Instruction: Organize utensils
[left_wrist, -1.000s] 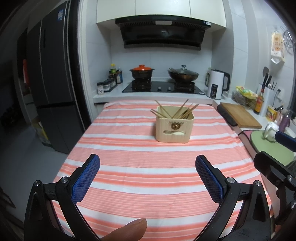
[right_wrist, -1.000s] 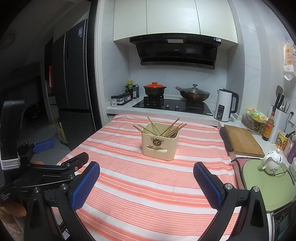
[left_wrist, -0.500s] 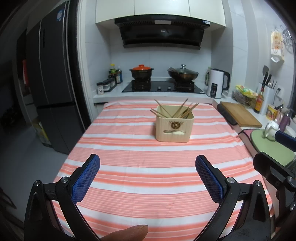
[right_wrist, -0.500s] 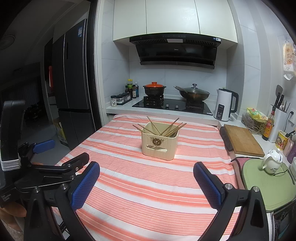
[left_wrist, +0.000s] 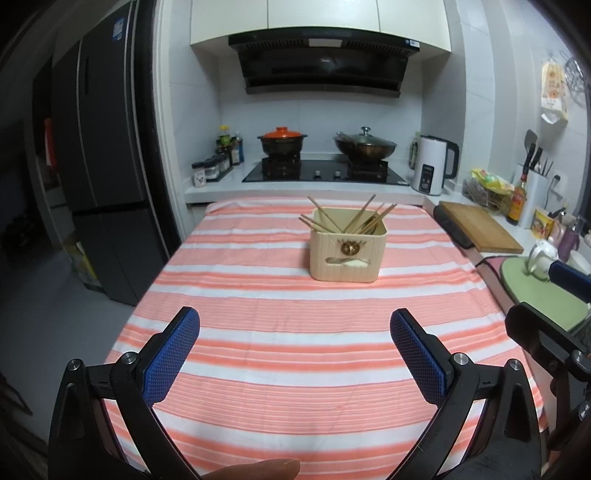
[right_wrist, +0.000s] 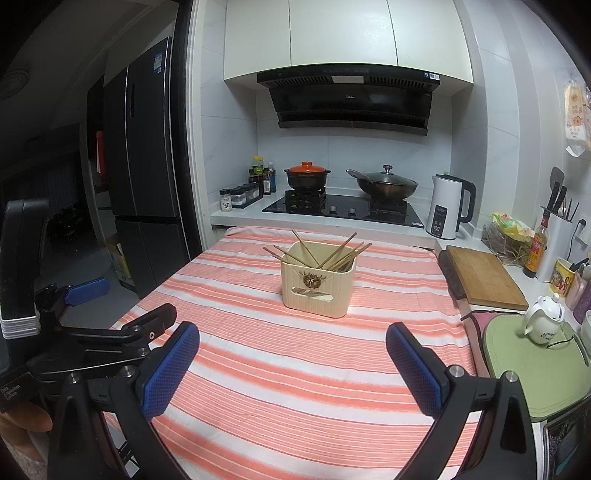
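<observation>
A cream utensil holder (left_wrist: 347, 251) (right_wrist: 317, 286) stands toward the far end of the table with the orange-and-white striped cloth (left_wrist: 295, 332) (right_wrist: 295, 369). Several wooden chopsticks (left_wrist: 354, 219) (right_wrist: 325, 253) lean inside it at mixed angles. My left gripper (left_wrist: 294, 354) hovers open over the near part of the cloth, well short of the holder, with nothing between its blue pads. My right gripper (right_wrist: 291, 365) is open and empty too, at a similar distance. The left gripper's body (right_wrist: 110, 332) shows at the left of the right wrist view.
Beyond the table is a counter with a hob (right_wrist: 343, 210), an orange-lidded pot (right_wrist: 306, 175), a wok (right_wrist: 384, 184) and a white kettle (right_wrist: 447, 210). A wooden cutting board (right_wrist: 484, 277), a green mat with a white teapot (right_wrist: 546, 321) lie right. A dark fridge (left_wrist: 107, 166) stands left.
</observation>
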